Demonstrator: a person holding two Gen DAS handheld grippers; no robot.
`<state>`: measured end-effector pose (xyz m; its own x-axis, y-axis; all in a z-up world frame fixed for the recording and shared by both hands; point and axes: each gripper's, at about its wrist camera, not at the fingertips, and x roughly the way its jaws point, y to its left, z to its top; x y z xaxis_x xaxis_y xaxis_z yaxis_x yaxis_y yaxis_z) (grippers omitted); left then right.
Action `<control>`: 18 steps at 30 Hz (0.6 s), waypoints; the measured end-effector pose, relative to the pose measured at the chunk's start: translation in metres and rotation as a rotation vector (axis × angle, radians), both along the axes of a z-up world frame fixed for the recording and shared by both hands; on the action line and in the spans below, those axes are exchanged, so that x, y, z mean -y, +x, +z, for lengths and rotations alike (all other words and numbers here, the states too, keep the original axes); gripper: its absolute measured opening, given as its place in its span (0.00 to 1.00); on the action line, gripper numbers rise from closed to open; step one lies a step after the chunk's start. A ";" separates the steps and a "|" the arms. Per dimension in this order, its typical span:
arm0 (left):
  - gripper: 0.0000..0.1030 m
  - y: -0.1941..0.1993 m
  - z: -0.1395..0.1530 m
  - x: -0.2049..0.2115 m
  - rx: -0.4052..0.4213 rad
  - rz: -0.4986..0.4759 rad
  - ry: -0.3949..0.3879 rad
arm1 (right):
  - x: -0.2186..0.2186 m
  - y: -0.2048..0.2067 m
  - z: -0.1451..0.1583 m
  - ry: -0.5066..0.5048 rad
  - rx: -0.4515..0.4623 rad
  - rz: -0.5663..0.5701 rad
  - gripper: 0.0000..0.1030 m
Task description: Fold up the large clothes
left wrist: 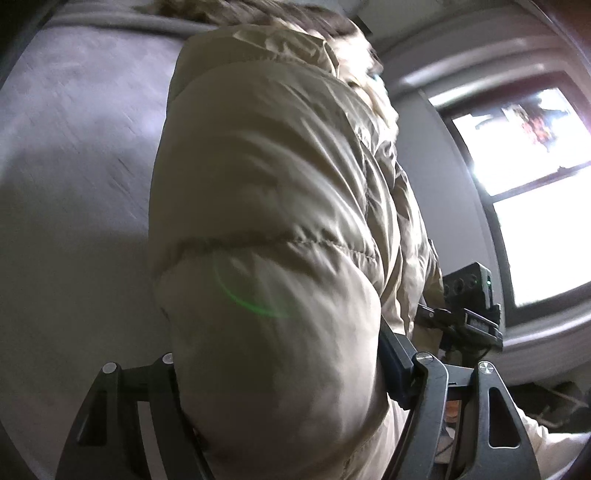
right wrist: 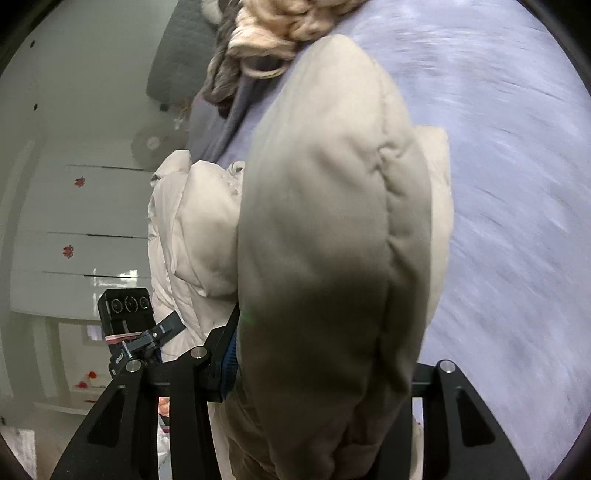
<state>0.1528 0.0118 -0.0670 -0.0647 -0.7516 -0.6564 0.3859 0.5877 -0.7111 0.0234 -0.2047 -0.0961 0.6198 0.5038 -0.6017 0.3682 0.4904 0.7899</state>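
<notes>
My left tongs (left wrist: 280, 384) are clamped on a fat quilted panel of the beige puffer jacket (left wrist: 273, 192), which bulges up between the fingers and fills most of what lies ahead of them. My right tongs (right wrist: 317, 373) grip another padded fold of the same jacket (right wrist: 325, 229), the cloth wedged between their fingers. Beyond both pairs spreads the grey-lilac bed sheet (right wrist: 517, 184), blurred. Ahead of the right tongs, past the jacket's far end, lies its pale fur trim (right wrist: 280, 33). To the right of my left tongs a bright window (left wrist: 535, 236) glares. To the left of my right tongs stand white cupboard doors (right wrist: 81, 229).
</notes>
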 end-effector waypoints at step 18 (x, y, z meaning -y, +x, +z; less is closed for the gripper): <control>0.92 0.067 -0.072 -0.023 0.122 0.138 0.202 | -0.003 0.124 -0.073 -0.045 -0.123 -0.020 0.67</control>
